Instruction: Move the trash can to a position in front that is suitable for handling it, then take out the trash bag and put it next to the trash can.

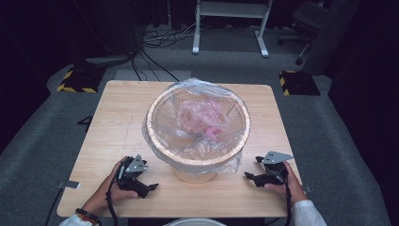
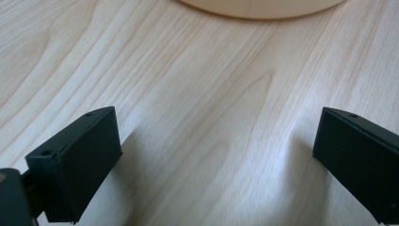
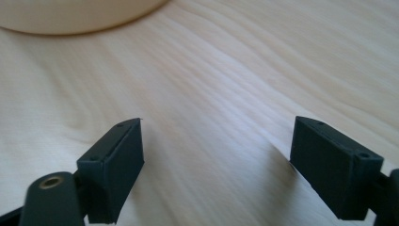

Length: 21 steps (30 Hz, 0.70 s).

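Observation:
A round pale wooden bin (image 1: 196,167) stands in the middle of the light wooden table (image 1: 117,122), lined with a clear plastic bag (image 1: 162,122) folded over its rim. Crumpled pink plastic (image 1: 202,115) lies inside. My left gripper (image 1: 149,182) rests on the table near the front left of the bin, open, with bare wood between its jaws (image 2: 216,155). My right gripper (image 1: 251,169) rests at the front right of the bin, open too, nothing between its jaws (image 3: 216,165). The bin's base edge shows at the top of both gripper views (image 2: 263,7) (image 3: 70,16).
Grey carpet surrounds the table. Behind it stand a white frame leg (image 1: 195,28), an office chair (image 1: 308,21), cables on the floor (image 1: 160,37) and yellow-black striped blocks (image 1: 77,80) (image 1: 299,82). A white rim (image 1: 195,221) peeks in at the bottom edge.

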Available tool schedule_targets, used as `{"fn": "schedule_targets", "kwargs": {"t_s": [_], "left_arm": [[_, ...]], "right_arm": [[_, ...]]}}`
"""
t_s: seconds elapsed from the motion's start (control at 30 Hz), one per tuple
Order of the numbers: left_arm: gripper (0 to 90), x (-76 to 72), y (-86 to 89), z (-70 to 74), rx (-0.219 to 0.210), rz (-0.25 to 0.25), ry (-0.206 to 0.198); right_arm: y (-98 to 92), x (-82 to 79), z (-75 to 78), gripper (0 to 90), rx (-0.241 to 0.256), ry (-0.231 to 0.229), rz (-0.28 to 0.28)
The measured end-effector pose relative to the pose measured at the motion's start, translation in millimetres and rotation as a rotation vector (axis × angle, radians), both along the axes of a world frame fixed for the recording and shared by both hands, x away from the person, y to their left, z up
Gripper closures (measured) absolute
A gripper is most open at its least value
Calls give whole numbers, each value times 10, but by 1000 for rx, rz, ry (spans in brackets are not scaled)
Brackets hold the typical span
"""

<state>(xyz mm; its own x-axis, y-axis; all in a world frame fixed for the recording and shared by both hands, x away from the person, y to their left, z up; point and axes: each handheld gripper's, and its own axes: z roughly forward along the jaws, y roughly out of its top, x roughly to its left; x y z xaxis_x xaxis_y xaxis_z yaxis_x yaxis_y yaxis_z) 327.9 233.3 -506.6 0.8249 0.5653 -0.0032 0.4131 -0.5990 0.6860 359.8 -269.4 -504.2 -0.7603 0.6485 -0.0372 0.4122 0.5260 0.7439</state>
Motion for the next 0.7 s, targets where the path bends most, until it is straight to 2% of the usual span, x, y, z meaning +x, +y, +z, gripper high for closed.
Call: {"fn": "schedule_targets", "kwargs": {"t_s": [0.03,0.07,0.23,0.5,0.7], "left_arm": [[12,0,0,0,0,0,0],[12,-5,15,0,1,3,-4],[11,-3,20,0,2,4,-2],[10,2,21,0,2,-1,-3],[10,17,21,-1,1,8,-1]], "right_arm": [[0,0,0,175,0,0,0],[-1,-6,0,161,-11,-9,-24],[-10,28,-14,148,14,33,-53],[-12,35,-15,147,15,32,-49],[-28,49,-13,147,11,33,-26]]}}
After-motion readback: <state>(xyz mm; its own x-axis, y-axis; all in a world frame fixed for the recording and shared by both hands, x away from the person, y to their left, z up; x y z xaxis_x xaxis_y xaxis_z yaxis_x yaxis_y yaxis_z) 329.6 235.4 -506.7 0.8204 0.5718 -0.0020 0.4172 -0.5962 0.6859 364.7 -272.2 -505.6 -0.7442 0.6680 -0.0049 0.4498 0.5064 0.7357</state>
